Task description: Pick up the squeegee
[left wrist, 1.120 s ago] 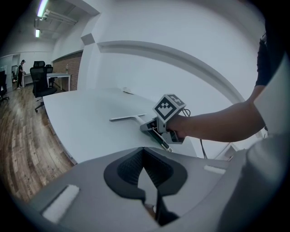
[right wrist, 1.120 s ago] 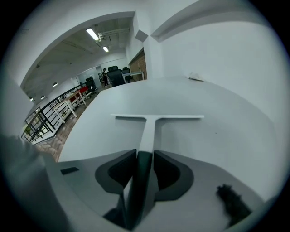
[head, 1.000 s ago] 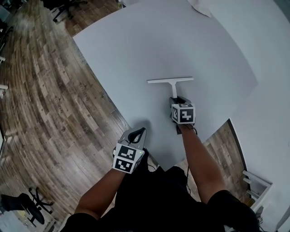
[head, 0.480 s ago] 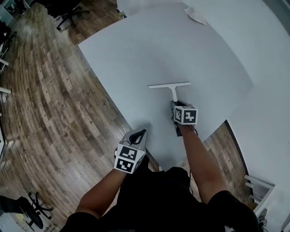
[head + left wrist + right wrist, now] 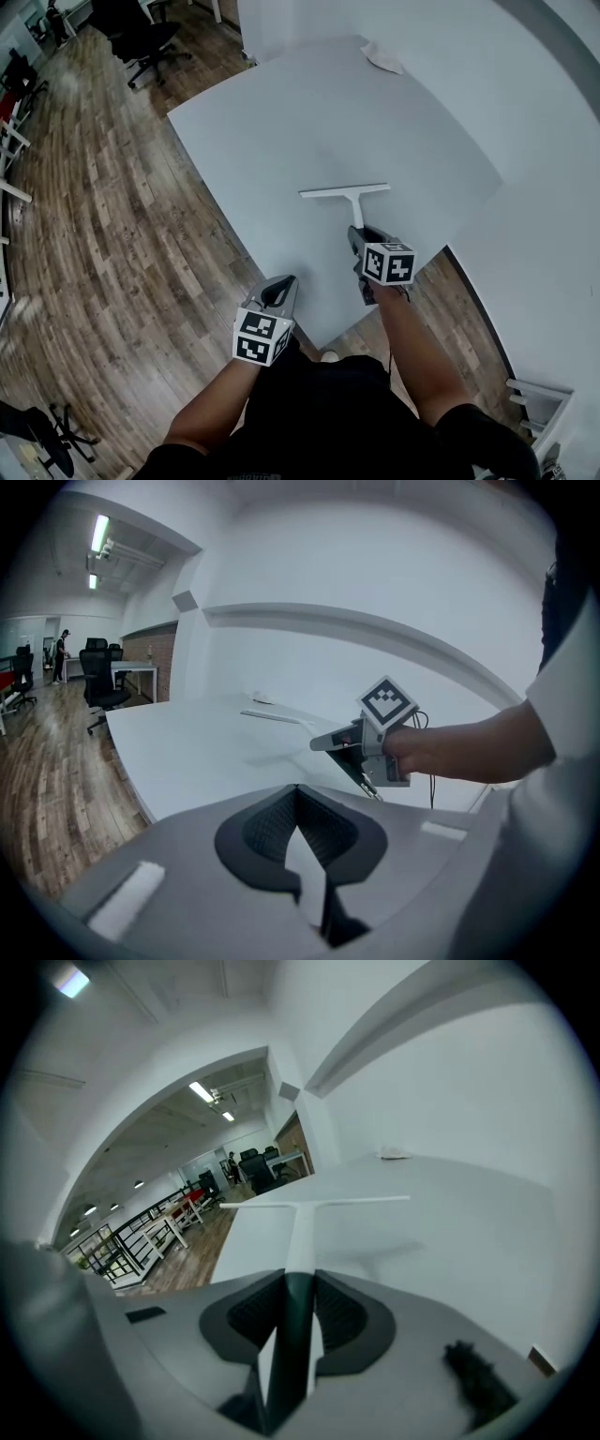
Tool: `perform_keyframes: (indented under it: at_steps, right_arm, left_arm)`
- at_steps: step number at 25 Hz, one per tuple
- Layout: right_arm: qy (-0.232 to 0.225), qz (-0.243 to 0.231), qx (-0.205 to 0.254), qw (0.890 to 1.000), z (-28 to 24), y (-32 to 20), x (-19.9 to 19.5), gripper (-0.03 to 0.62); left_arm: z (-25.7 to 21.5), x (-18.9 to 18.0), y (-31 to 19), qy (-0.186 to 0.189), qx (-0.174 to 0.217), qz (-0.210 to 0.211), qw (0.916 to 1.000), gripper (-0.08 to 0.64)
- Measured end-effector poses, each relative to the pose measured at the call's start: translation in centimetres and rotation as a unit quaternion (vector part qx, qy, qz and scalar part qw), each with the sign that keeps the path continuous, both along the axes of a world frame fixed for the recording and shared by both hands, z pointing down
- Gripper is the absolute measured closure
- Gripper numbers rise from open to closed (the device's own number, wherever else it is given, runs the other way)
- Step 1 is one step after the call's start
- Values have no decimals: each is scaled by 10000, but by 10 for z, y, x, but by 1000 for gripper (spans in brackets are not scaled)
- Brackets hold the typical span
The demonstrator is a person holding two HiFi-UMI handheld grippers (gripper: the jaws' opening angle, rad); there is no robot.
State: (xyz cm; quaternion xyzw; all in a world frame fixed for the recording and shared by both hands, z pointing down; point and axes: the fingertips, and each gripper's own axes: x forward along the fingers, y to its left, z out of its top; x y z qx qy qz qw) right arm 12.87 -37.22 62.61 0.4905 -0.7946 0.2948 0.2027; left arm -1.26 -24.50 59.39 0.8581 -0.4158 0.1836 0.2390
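Observation:
The white T-shaped squeegee [image 5: 344, 191] hangs just above the grey table [image 5: 281, 112], its blade pointing away from me. My right gripper [image 5: 359, 232] is shut on the squeegee's handle [image 5: 300, 1232]; its jaws have just been closing onto it. The right gripper view shows the blade [image 5: 319, 1204] level, with its shadow on the tabletop below. My left gripper [image 5: 286, 281] is off the table's near-left edge, over the wood floor, with its jaws together and nothing between them [image 5: 296, 789]. The left gripper view shows the right gripper [image 5: 328, 744] and the blade [image 5: 272, 716] beyond it.
A crumpled white cloth [image 5: 382, 58] lies at the table's far corner. A white wall runs along the table's right side. Black office chairs [image 5: 141, 37] stand on the wood floor at the far left. The table's near corner is just below the right gripper.
The right gripper has gripped the handle and lifted the squeegee off the table, drawing it slightly toward me. The left gripper has also risen beside the table edge.

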Motion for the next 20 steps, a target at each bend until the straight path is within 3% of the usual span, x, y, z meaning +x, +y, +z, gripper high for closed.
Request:
perform_keyframes:
  at_steps: [12, 20]
  right_arm:
    - [-559, -654, 676, 9940, -80, 131, 48, 492]
    - [-806, -800, 768, 9906, -97, 204, 92, 492]
  left_arm:
    - [-52, 59, 67, 199, 533, -360, 9977, 554]
    - [-73, 83, 107, 194, 654, -603, 9958, 554]
